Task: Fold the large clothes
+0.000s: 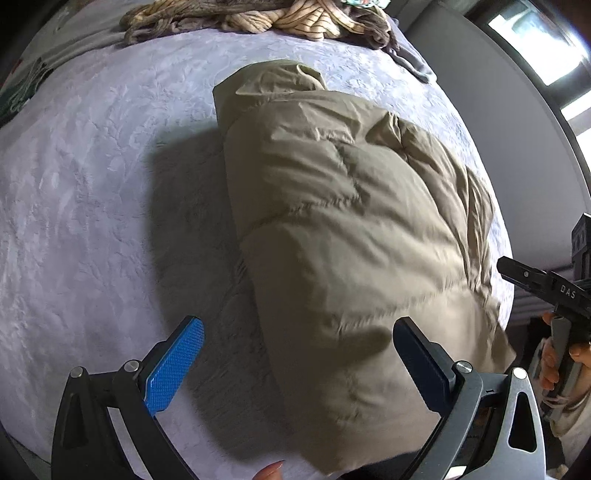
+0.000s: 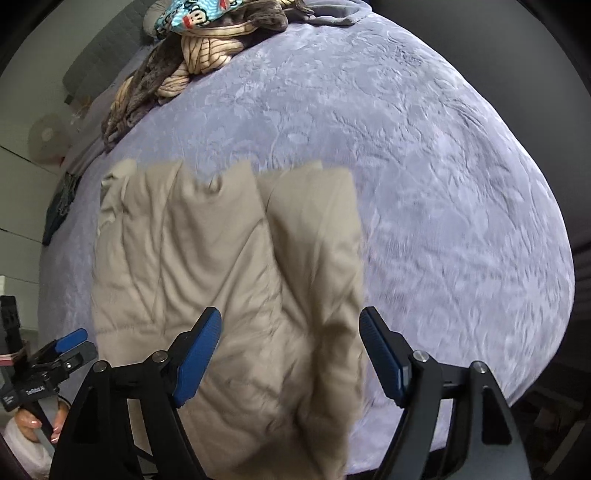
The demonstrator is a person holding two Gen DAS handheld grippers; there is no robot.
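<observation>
A beige padded jacket (image 1: 351, 229) lies folded into a long bundle on the lavender bedspread (image 1: 92, 221). My left gripper (image 1: 299, 354) hovers over the jacket's near end, jaws wide open, blue pad (image 1: 173, 365) over the bedspread and the other finger over the fabric. In the right wrist view the jacket (image 2: 207, 258) fills the lower left. My right gripper (image 2: 291, 350) stands open above its right edge, where a blurred fold of fabric rises between the fingers without either pad pressing it. The right gripper (image 1: 535, 284) also shows at the left view's right edge, the left gripper (image 2: 70, 347) at lower left.
A heap of striped and brown clothes (image 1: 258, 18) lies at the bed's far end, with a cartoon-print item (image 2: 192, 18) beside it. Bedspread (image 2: 443, 203) stretches right of the jacket. A grey wall and a window (image 1: 535, 44) are at the right. A person's hands grip both handles.
</observation>
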